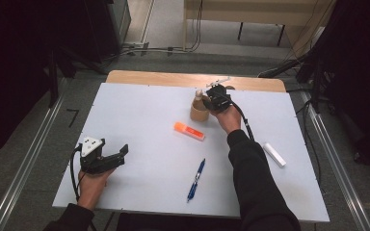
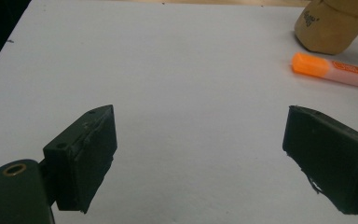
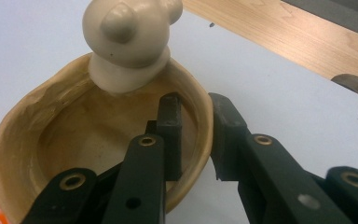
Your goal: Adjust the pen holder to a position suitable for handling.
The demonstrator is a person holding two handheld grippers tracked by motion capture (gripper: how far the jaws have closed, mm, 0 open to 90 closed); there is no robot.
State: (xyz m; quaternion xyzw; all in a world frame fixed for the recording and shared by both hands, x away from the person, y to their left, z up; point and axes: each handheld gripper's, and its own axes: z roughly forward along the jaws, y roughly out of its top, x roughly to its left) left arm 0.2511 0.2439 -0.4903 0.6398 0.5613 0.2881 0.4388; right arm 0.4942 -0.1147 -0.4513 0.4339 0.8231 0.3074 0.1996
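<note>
The tan wooden cup is standing upright at the table's far edge, its near rim sitting between the right gripper fingers, which are pinching it, while the left gripper is idling wide open, well apart.

small dark printed word on the tan wooden cup's side, orange highlighter's label print, both too blurred to read

This looks like a lab or test room, though its dark edges are hard to read. A white board tops a wooden table, metal rails run left and right, and cables cross the grey floor beyond.
</note>
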